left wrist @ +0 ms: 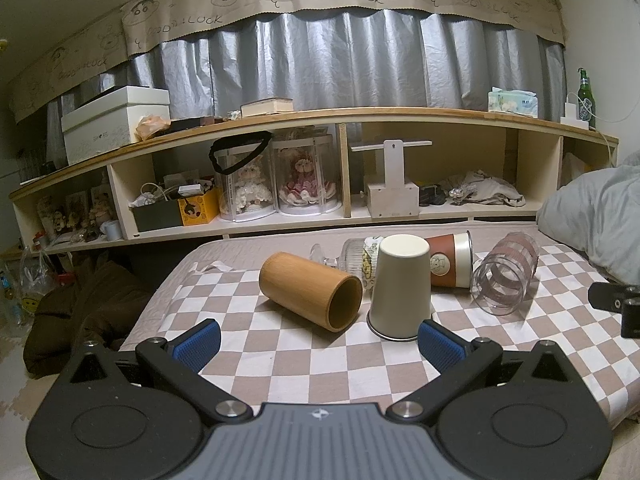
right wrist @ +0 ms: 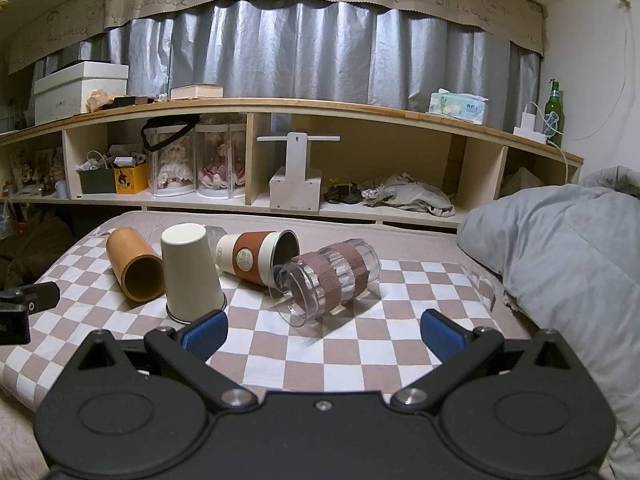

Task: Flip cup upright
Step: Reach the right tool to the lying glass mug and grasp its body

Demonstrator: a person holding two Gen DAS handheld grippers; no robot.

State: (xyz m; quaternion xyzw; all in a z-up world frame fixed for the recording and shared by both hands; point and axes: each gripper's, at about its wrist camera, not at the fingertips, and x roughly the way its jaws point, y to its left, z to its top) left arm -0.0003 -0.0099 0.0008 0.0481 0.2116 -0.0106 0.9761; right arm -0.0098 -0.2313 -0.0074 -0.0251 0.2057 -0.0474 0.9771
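Cup: the cream paper cup stands mouth-down on the checked cloth, long axis vertical.
Left gripper: jaws spread, empty; cup just ahead, beside the right pad.
Right gripper: jaws spread, empty; cup ahead-left.
Nearer, by my judgement: left.

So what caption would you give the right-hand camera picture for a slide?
Open right gripper faces a clear cup lying on its side on the checkered cloth, beside an upside-down white cup.

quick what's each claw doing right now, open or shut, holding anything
Left claw: open, holding nothing.
Right claw: open, holding nothing.
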